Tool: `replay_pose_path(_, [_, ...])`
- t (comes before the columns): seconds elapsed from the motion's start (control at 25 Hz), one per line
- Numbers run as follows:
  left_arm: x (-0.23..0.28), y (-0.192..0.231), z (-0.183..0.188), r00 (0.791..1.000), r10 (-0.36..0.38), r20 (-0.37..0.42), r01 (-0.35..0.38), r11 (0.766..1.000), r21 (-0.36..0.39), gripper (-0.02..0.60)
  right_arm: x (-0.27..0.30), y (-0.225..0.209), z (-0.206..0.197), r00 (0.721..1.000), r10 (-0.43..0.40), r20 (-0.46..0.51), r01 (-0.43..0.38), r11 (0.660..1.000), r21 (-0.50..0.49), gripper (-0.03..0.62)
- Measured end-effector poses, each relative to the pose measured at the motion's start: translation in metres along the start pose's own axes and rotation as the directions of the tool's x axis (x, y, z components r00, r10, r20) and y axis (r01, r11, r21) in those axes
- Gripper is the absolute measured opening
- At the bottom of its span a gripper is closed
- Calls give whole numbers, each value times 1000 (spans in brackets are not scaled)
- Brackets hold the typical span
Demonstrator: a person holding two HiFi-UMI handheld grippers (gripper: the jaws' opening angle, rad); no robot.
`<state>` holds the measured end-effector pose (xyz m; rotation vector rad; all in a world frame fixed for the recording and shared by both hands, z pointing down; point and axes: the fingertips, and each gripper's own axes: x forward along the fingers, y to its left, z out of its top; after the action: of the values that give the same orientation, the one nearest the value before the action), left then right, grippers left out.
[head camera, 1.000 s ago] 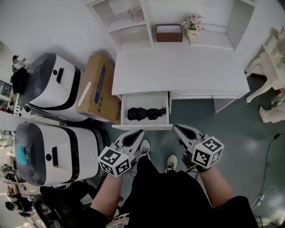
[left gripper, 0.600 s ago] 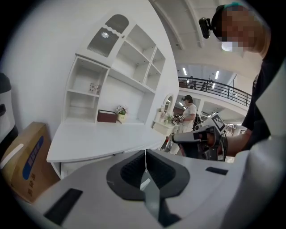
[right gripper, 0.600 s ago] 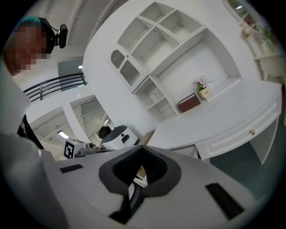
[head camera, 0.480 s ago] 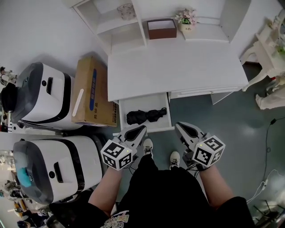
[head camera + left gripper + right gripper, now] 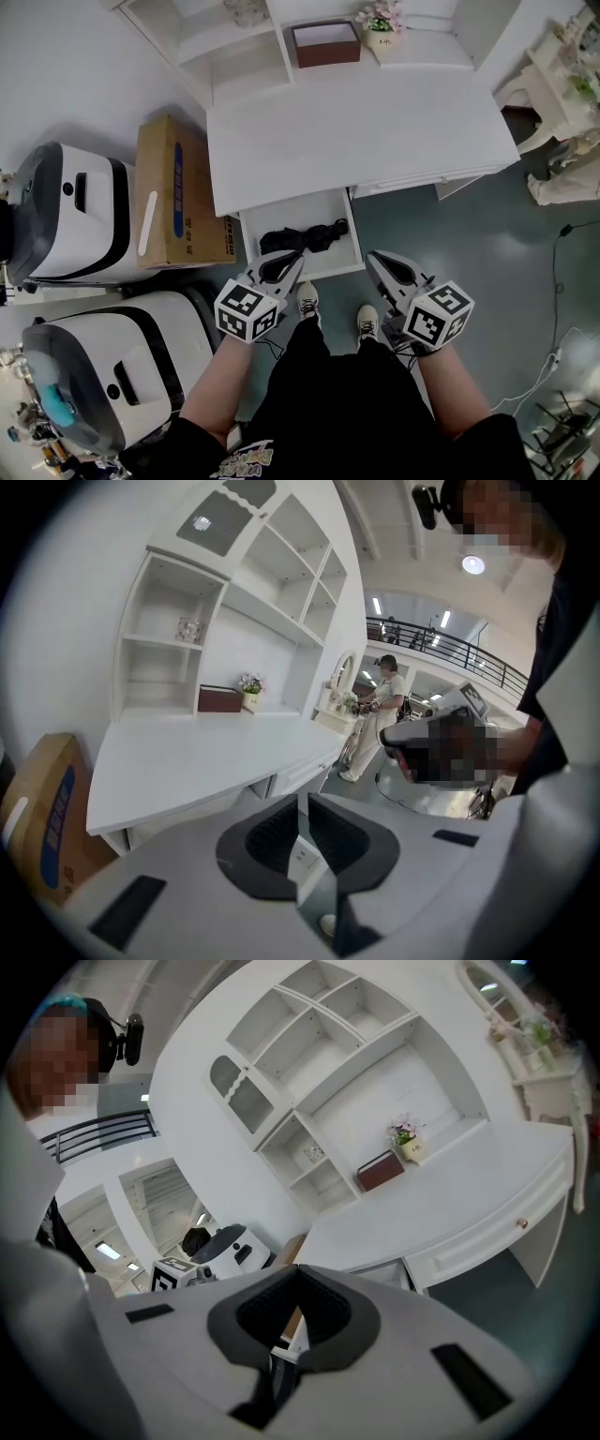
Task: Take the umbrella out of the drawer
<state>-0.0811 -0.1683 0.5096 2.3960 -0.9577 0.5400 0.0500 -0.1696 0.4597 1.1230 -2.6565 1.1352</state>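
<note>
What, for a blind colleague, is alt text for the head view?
A folded black umbrella lies in the open drawer of a white desk. The shut left gripper points at it; the right gripper, also shut, is beside.

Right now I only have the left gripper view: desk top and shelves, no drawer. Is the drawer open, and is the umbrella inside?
Observer: Yes. The head view shows the drawer pulled out, with the black umbrella lying folded inside.
Operator: Where is the left tool?
Observer: Its tip is over the drawer's front edge, by the umbrella's left end. I cannot tell whether they touch.
Operator: And the right tool?
Observer: Outside the drawer, off its right front corner, jaws together.
</note>
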Motion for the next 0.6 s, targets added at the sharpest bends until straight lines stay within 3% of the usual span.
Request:
replay_pose_path(0.12, [14, 15, -17, 997, -12, -70, 15, 999, 41, 90, 5, -1, -1, 1000, -29, 1, 29, 999, 21, 2])
replay_pose_path(0.36, [40, 46, -52, 980, -41, -194, 56, 996, 76, 138, 12, -11, -13, 996, -84, 4, 84, 994, 67, 2])
replay_pose_path(0.48, [57, 62, -71, 961, -36, -274, 86, 981, 171, 147, 17, -17, -18, 994, -107, 9, 106, 990, 92, 2])
replay_pose_path(0.6, [75, 75, -95, 923, -15, -385, 143, 941, 306, 161, 20, -25, -21, 991, -133, 14, 130, 984, 118, 2])
